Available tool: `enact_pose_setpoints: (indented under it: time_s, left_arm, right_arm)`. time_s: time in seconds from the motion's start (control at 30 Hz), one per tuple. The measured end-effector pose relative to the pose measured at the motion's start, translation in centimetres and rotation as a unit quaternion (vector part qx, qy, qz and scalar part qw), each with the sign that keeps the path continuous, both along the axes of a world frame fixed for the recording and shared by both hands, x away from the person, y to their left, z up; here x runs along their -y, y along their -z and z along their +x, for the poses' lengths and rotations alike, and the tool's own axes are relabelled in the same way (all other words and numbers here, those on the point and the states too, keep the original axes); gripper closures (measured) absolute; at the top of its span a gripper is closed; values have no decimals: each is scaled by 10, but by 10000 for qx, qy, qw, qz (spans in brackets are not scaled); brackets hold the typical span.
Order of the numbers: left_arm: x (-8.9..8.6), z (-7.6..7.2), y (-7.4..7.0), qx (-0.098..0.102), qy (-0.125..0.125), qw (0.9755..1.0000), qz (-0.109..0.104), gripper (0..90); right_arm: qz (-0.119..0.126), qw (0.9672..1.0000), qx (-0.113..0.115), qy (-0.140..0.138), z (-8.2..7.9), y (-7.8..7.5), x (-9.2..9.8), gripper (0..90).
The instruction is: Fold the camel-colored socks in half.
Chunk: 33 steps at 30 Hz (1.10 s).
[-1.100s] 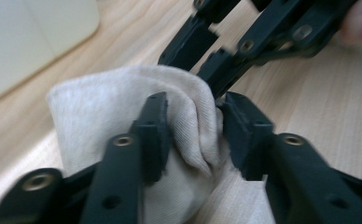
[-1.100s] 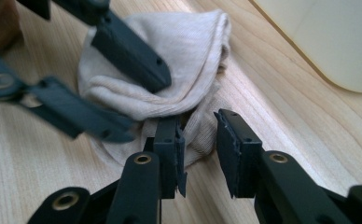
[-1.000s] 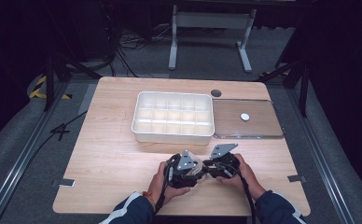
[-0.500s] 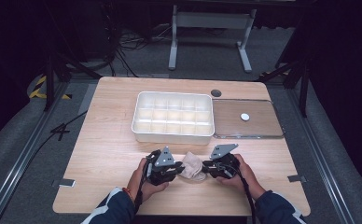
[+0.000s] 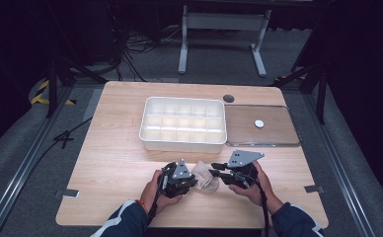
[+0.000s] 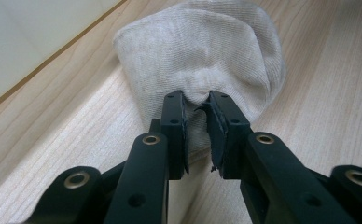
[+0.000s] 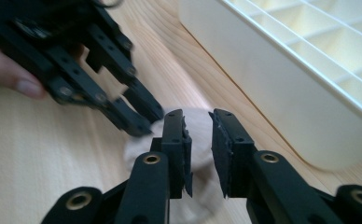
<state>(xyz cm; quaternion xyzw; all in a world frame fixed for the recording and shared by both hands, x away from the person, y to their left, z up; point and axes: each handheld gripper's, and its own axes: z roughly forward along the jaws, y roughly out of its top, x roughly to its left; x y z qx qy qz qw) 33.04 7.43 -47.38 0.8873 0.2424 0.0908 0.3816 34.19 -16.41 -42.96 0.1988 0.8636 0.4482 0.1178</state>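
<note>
Item: beige sock, bunched on the desk, near its front edge, between both grippers and just in front of the white tray.

Left gripper: clamped on a pinch of sock fabric, jaws having just closed on it.

Right gripper: jaws narrowly apart, having just been closing; sock lies behind and below them, no firm pinch evident.

Also present: clear lid, lying flat beside the tray.

Step in hand: securing the sock at two points, probably for folding or rolling.

Next move: right gripper needs a sure bite opposite the left, before any lift toward a tray compartment.
</note>
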Motion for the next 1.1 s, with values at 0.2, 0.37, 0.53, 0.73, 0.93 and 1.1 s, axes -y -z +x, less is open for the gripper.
enact_pose_setpoints:
  time_s: [0.2,0.37,0.53,0.73,0.93,1.1]
  left_arm:
    - [1,-1,0,37,-29,10000,44,769]
    - [1,-2,0,29,-20,10000,44,769]
    - [2,-3,0,70,-15,9999,98,768]
    - [2,-3,1,69,-29,10000,40,768]
    - [3,-3,2,49,-29,10000,1,768]
    - [1,-3,-3,-4,33,10000,-20,715]
  right_arm:
    - [-397,9989,40,-233,-4,10,-18,767]
    - [-899,9956,-210,-174,4,28,-16,766]
    - [-933,9949,-319,-209,7,32,-12,767]
    - [-1062,9940,-250,-65,10,33,-6,768]
    - [-1099,9937,-239,-21,10,33,-5,769]
    - [-1085,9937,-274,-44,11,34,-5,772]
